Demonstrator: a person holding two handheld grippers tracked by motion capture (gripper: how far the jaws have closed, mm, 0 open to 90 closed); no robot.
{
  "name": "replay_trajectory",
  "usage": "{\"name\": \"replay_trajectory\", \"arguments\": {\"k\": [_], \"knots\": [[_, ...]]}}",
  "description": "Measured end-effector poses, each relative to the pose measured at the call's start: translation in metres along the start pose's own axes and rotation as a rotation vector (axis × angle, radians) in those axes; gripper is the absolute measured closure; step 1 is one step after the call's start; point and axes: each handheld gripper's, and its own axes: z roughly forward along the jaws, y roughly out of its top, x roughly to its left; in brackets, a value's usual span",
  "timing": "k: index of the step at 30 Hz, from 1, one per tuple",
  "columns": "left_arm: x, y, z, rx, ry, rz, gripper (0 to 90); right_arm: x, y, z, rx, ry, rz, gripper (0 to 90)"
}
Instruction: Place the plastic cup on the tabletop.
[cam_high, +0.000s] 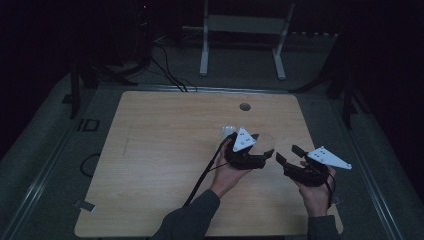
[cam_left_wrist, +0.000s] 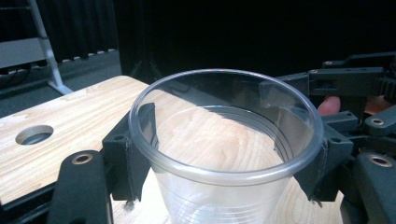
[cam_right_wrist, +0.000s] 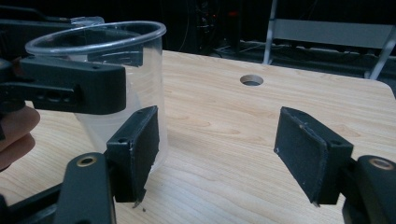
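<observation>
Right of the table's (cam_high: 150, 150) centre, your left gripper (cam_high: 264, 150) pinches the cup (cam_left_wrist: 224, 154) from both sides, jaws pressed against its wall just under the rim; the cup stands upright. At about 4 o'clock from it, your right gripper (cam_high: 286, 153) sits just beside, jaws spread wide, holding nothing.

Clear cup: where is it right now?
The cup sits upright between the left tongs, right of the table's middle in the high view, below the round hole, with the open right tongs beside it.
</observation>
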Motion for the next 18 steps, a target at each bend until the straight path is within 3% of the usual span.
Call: {"name": "replay_trajectory", "arguments": {"k": [18], "knots": [[-0.0011, -0.0073, 0.0014, 0.004, 0.003, 0.007, 29.9, -0.0018, 0.0007, -0.0023, -0.007, -0.008, 0.006, 30.4]]}}
